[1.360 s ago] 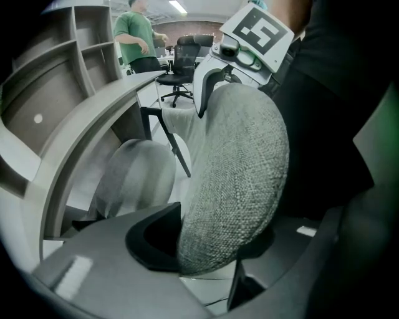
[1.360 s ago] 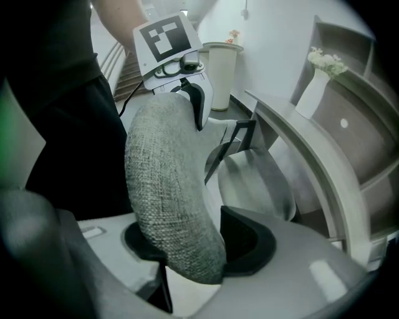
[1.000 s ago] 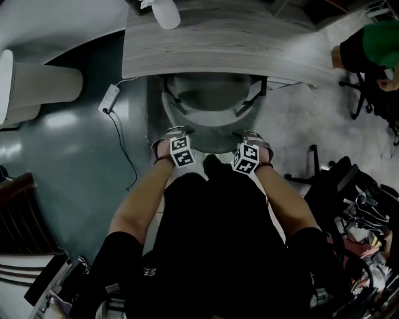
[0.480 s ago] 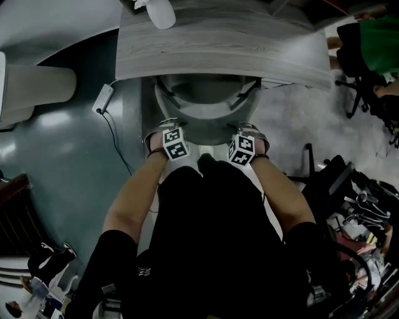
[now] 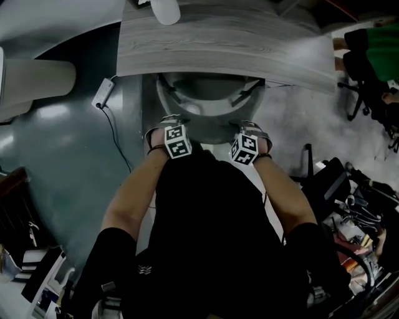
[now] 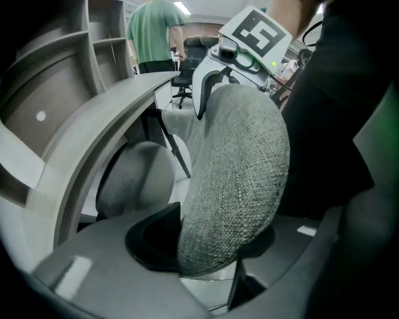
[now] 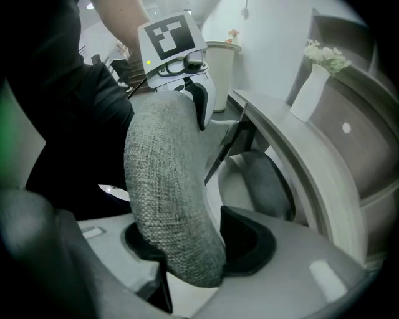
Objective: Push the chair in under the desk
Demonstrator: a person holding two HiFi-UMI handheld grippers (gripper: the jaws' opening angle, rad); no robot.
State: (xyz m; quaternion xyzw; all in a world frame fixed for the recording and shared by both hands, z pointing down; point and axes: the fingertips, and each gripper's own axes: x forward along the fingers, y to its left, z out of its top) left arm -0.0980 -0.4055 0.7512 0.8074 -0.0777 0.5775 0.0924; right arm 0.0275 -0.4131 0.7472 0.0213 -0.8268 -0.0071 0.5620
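The grey fabric chair [image 5: 206, 106] stands in front of the curved wood-grain desk [image 5: 224, 43], its seat partly beneath the desk edge. I hold the top rim of its backrest [image 5: 209, 134] with both grippers. My left gripper [image 5: 167, 129] is shut on the rim's left part, my right gripper [image 5: 250, 134] on its right part. In the left gripper view the woven backrest [image 6: 237, 174] fills the gap of the left gripper [image 6: 212, 240], with the seat [image 6: 134, 180] beyond. The right gripper view shows the backrest [image 7: 168, 187] clamped in the right gripper [image 7: 196, 249].
A white vase [image 5: 165, 9] stands on the desk. A power strip with cable [image 5: 103, 95] lies on the floor to the left. A person in green [image 5: 380, 50] sits at the right by an office chair. Dark clutter [image 5: 355, 212] fills the right floor.
Both grippers and the chair have slid toward the desk, and more of the seat sits beneath the desk edge. The grip is unchanged.
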